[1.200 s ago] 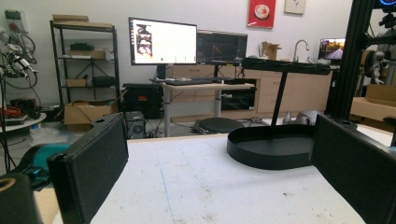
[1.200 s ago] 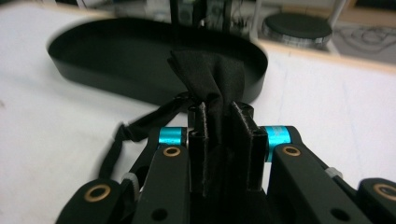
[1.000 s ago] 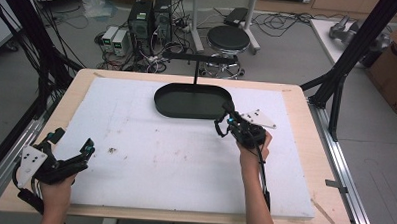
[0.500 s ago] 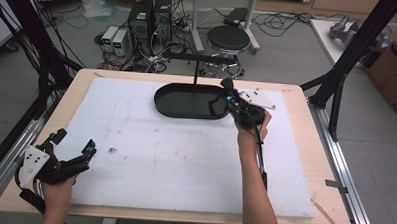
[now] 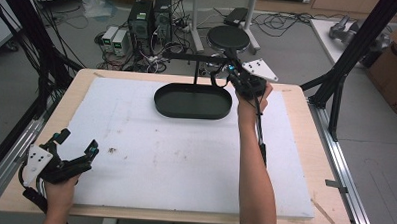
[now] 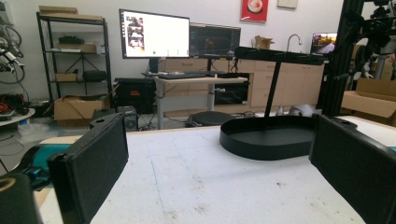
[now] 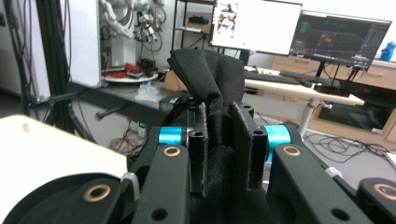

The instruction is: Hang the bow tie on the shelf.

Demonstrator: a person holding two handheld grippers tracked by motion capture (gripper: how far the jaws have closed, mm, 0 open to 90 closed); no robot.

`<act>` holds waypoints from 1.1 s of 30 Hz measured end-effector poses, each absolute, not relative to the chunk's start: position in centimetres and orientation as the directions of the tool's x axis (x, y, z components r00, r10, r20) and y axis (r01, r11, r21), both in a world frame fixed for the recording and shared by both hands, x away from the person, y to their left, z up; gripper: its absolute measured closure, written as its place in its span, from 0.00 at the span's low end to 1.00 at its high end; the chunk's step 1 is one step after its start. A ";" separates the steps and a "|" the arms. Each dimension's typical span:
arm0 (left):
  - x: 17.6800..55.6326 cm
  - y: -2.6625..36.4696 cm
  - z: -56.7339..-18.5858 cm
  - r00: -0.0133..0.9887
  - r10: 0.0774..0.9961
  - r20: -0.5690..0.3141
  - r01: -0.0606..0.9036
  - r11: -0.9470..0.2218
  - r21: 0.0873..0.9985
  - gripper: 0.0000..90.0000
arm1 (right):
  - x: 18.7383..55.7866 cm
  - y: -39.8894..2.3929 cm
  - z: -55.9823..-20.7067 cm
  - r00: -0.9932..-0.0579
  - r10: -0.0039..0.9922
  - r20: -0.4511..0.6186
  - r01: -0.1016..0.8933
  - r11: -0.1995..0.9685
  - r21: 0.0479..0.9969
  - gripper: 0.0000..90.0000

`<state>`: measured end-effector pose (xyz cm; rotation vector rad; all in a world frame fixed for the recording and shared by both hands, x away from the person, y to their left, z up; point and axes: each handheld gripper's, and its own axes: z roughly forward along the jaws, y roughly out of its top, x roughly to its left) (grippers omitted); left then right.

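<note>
The right hand-held gripper point(image 5: 236, 77), clamped on a black cloth point(image 7: 208, 74), hangs just beside the stand's crossbar point(image 5: 198, 57), at its right end; the left hand-held gripper point(image 5: 77, 148) stands apart.

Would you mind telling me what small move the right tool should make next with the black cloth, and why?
Probably carry it a little farther toward the bar of the black stand and drape it there. The right tool is shut on the black cloth, raised beside that bar above the oval tray; the left tool rests open, far off.
</note>
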<state>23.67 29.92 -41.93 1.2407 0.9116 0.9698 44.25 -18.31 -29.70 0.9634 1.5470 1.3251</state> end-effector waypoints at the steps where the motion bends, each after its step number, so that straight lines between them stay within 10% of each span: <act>1: 23.7 29.9 -41.9 0.331 0.943 -0.033 -0.090 0.067 0.994 0.06 | 44.2 -18.3 -29.7 -0.333 0.935 -0.123 0.022 0.138 0.990 0.86; 21: 23.7 29.9 -41.9 0.335 0.942 -0.033 -0.093 0.068 0.993 0.06 | 49.7 -20.3 -32.1 -0.276 0.955 -0.109 0.041 0.125 0.991 0.85; 33: 23.6 29.9 -41.8 0.332 0.943 -0.036 -0.095 0.071 0.993 0.06 | 49.6 -20.5 -32.3 -0.243 0.964 -0.111 0.030 0.121 0.992 0.61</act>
